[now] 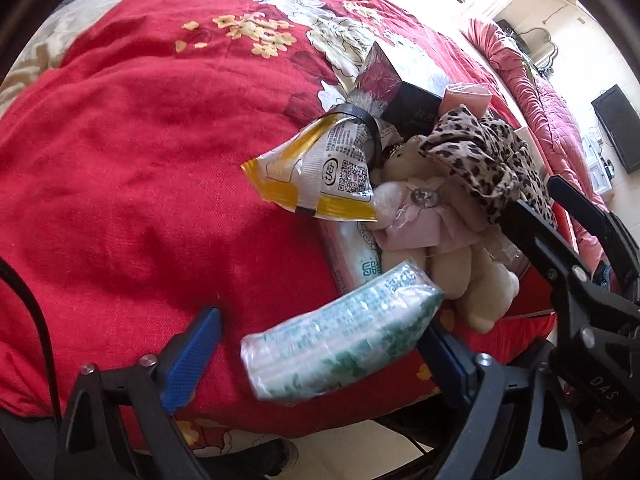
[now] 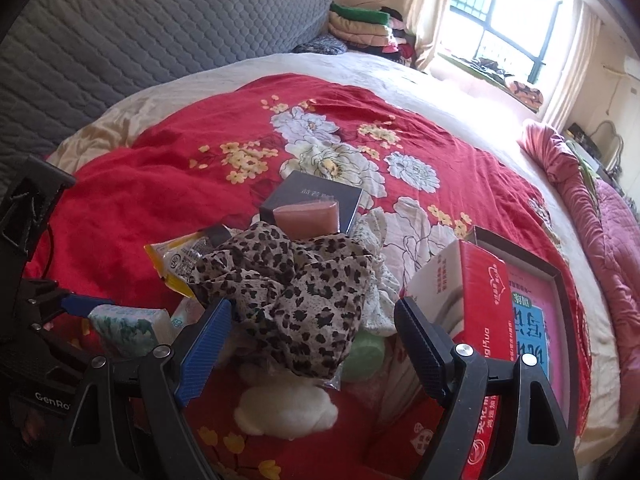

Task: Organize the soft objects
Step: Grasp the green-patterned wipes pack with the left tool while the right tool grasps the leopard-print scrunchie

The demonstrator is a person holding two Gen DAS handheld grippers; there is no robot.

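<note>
A pile of soft things lies on the red flowered bedspread [image 1: 132, 168]. My left gripper [image 1: 316, 356] is open, with a green-printed tissue pack [image 1: 340, 340] lying between its blue pads, touching the right one. Behind it lie a cream plush bear [image 1: 452, 248] in a pink dress, a yellow-and-white snack bag [image 1: 316, 168] and a leopard-print cloth [image 1: 484, 152]. My right gripper [image 2: 312, 344] is open, low over the leopard-print cloth [image 2: 292, 288]. The tissue pack [image 2: 128, 328] and left gripper show at its left. The plush [image 2: 284, 408] lies under the cloth.
A dark box [image 2: 312, 196] with a pink pouch [image 2: 308, 218] stands behind the pile. A red-and-white carton [image 2: 472, 292] and an open box with a pink-and-blue printed sheet [image 2: 536, 296] sit at right. A grey quilted headboard [image 2: 140, 28], folded clothes [image 2: 364, 24] and a pink quilt [image 2: 592, 216] border the bed.
</note>
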